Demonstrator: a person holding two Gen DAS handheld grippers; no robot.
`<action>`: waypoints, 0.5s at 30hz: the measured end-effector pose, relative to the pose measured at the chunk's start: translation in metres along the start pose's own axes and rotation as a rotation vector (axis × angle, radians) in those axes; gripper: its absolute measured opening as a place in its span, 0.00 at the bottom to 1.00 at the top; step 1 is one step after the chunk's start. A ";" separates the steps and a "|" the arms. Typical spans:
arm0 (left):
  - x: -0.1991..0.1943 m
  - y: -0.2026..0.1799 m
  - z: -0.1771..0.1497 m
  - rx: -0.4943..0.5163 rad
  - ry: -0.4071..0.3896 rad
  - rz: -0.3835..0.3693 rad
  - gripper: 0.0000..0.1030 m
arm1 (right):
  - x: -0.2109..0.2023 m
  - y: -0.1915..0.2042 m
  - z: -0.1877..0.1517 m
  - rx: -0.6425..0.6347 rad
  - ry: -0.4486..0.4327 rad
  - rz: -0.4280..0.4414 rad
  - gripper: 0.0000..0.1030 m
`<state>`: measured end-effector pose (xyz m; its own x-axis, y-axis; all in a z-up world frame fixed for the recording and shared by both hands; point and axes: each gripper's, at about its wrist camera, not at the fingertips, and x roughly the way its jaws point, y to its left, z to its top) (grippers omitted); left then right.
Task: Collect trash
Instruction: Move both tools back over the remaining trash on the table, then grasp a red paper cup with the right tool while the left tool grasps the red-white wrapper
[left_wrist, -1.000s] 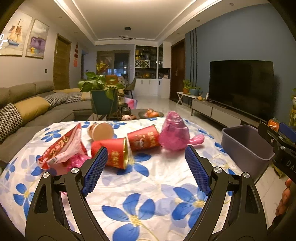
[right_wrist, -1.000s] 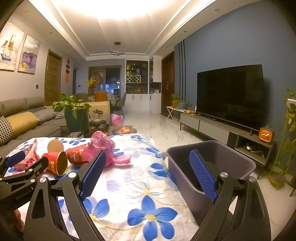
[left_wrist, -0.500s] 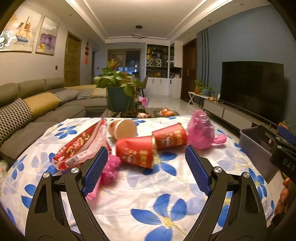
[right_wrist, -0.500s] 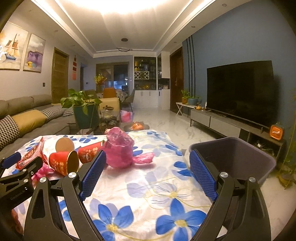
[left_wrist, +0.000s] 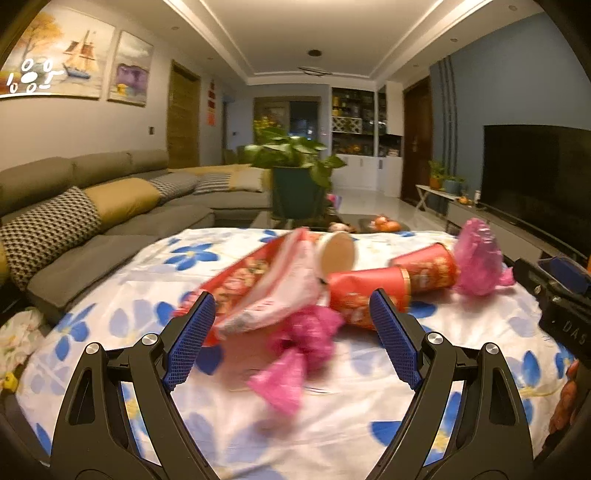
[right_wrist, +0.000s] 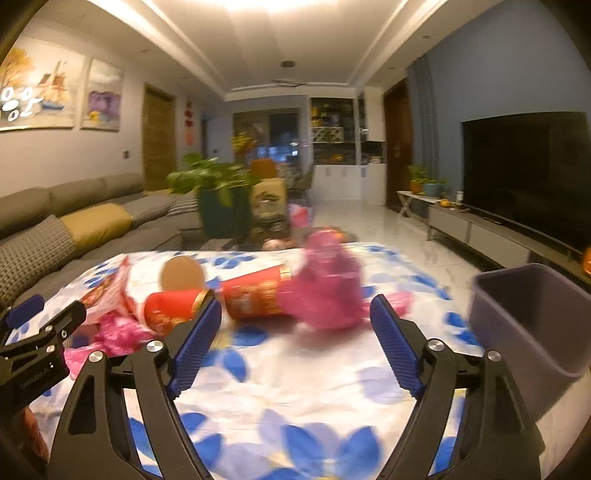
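Both grippers have been brought closer to the litter on the flower-print desk than a second ago: the left gripper, jaws wide apart and empty, is now lined up on the crumpled pink wrapper and the red-and-white snack bag. The right gripper, jaws closing with nothing yet pressed between them, is aimed at the pink plastic bag beside a toppled red cup. Nothing has been lifted, so collection is judged barely begun, with the grey bin waiting at the far right, off the desk edge.
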<state>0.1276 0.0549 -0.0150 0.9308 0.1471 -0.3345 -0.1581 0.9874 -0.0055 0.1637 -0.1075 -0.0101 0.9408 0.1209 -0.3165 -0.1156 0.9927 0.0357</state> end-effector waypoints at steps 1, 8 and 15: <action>0.000 0.005 0.001 -0.006 0.000 0.008 0.81 | 0.004 0.008 -0.001 -0.009 0.009 0.022 0.74; 0.006 0.038 -0.002 -0.047 0.014 0.052 0.81 | 0.046 0.048 -0.003 -0.030 0.126 0.138 0.61; 0.011 0.054 -0.010 -0.058 0.037 0.045 0.81 | 0.078 0.063 -0.007 -0.022 0.236 0.193 0.44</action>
<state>0.1266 0.1090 -0.0282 0.9096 0.1884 -0.3702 -0.2198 0.9745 -0.0441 0.2280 -0.0358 -0.0392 0.8012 0.3006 -0.5174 -0.2944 0.9508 0.0965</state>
